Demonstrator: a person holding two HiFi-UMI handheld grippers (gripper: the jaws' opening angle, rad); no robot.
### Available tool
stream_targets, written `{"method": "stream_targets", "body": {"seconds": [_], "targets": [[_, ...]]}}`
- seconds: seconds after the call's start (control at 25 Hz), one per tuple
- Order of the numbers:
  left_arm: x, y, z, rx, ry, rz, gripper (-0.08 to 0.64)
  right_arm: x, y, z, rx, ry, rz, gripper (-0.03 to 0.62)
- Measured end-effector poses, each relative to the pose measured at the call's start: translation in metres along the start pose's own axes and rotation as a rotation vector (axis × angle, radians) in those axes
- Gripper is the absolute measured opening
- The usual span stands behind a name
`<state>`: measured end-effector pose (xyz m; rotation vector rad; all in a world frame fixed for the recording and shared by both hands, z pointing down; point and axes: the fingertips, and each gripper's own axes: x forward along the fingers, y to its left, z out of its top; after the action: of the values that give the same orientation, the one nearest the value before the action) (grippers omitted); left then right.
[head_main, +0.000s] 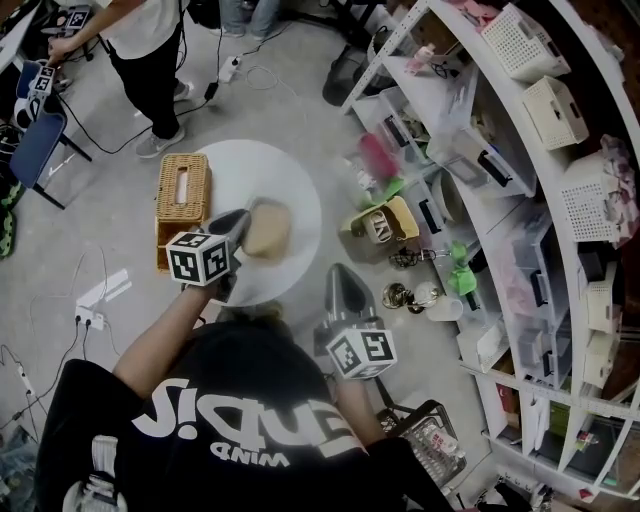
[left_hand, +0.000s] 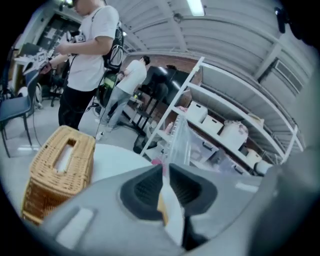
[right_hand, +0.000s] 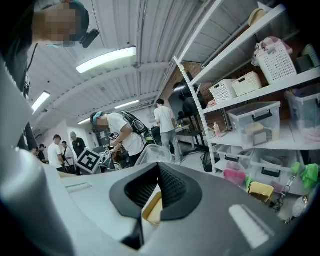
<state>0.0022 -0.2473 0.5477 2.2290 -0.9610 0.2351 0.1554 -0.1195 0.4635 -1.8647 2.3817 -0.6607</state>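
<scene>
Two grippers, both nearly closed. On the left gripper, pads pinched down to a sliver on the near edge of a tan packet. In the left gripper view, packet seen edge-on: a thin tan-and-white slab running from the pad tips back toward the camera, with clear film standing up just beyond the tips. In the head view, packet directly ahead of the left jaws and touching them, over the round white table, a little right of its centre; resting on the tabletop or lifted off it, cannot tell. Just left of that gripper, a wicker tissue box at the table's left edge, apart from the packet. On the right gripper, pads together at the tips, just off the table's lower right rim and over the grey floor. Packet up and to the left of it, apart, with the table's rim between. Low in the wedge behind the right pads, a yellowish-rimmed sliver, too little of it showing to name. Farther right, white shelving loaded with bins, and a yellow container on the floor near its foot.
</scene>
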Motion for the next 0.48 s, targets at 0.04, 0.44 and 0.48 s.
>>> {"method": "stream_targets", "body": {"seconds": [0.04, 0.44, 0.48], "targets": [[-0.004, -0.007, 0.009, 0.024, -0.018, -0.009, 0.041, -0.001, 0.001, 0.000, -0.001, -0.003, 0.001, 0.000], [-0.064, -0.054, 0.061, 0.249, -0.170, -0.042, 0.041, -0.001, 0.017, 0.002, -0.005, -0.013, -0.003, 0.000], [-0.071, -0.056, 0.063, 0.265, -0.183, -0.040, 0.041, 0.000, 0.019, 0.002, -0.006, -0.014, -0.004, 0.000]]}}
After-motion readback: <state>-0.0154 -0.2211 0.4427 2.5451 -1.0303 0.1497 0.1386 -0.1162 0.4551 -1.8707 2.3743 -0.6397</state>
